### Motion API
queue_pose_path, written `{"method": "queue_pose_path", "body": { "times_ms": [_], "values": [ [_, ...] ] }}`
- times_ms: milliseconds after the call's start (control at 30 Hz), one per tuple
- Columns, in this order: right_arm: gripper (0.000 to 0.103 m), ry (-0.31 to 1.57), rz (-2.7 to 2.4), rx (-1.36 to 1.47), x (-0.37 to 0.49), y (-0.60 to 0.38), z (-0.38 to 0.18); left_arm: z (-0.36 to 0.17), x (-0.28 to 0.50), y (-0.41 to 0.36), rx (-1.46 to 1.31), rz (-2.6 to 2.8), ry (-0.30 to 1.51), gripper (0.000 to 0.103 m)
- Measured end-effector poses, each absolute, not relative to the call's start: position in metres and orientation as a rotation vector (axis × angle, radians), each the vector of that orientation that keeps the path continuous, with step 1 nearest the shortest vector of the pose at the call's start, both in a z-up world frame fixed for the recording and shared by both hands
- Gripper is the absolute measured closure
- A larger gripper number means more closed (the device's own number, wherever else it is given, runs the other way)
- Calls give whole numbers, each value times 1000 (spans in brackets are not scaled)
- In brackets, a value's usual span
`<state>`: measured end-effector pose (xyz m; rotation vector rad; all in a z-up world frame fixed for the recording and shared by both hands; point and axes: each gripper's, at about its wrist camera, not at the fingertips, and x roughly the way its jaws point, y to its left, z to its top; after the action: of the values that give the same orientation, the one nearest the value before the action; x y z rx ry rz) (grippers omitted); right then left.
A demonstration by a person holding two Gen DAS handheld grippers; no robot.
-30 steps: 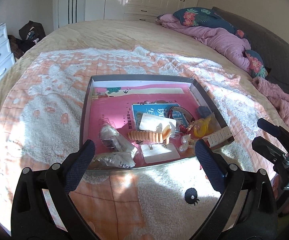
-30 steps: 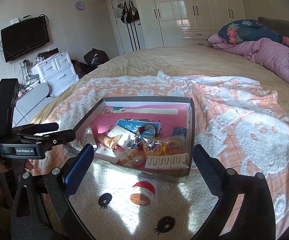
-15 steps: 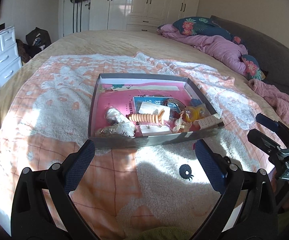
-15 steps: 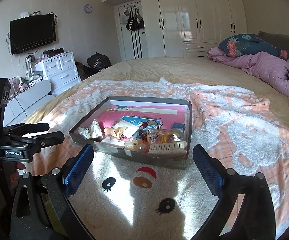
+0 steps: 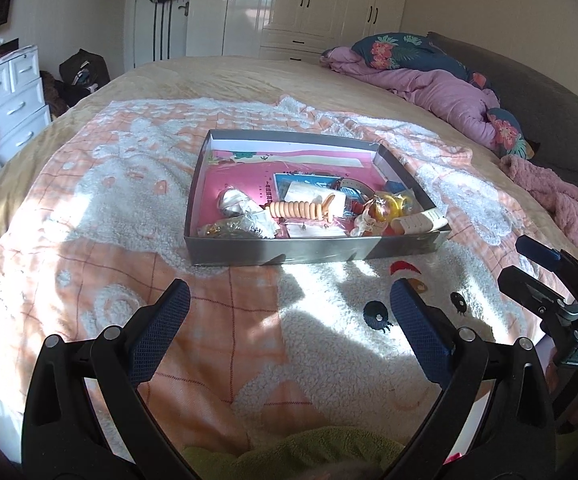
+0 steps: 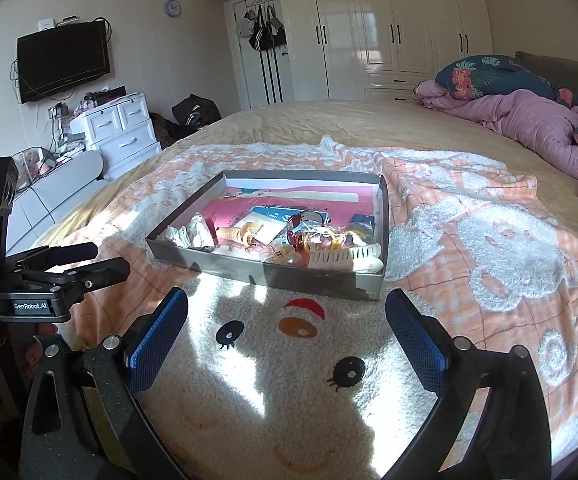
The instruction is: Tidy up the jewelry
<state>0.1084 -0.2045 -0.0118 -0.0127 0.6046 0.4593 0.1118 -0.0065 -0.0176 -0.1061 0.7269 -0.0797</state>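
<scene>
left wrist view: my left gripper (image 5: pixel 289 312) and right gripper (image 6: pixel 287 322) both gape wide, holding nothing, near the jewelry box (image 5: pixel 249 250) on the blanket (image 5: pixel 101 184).

A shallow grey box (image 5: pixel 313 250) lies flat ahead of the left gripper (image 5: pixel 287 320), holding jumbled jewelry (image 5: pixel 301 210) on pink lining.

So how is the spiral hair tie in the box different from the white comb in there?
The spiral hair tie is peach-orange and coiled; the white comb is flat, with a row of teeth. The hair tie lies near the middle of the box, over a white card; the comb sits in the near right corner against the wall. Both lie loose and roughly crosswise, untouched by either set of tongs.
</scene>
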Motion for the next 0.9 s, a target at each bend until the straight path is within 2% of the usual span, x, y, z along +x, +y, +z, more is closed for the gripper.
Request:
{"method": "queue_pose_path", "body": {
  "times_ms": [900],
  "values": [
    [5, 608, 462, -17, 105, -205, -9, -17, 107, -12, -90, -81, 741, 9]
  ]
}}
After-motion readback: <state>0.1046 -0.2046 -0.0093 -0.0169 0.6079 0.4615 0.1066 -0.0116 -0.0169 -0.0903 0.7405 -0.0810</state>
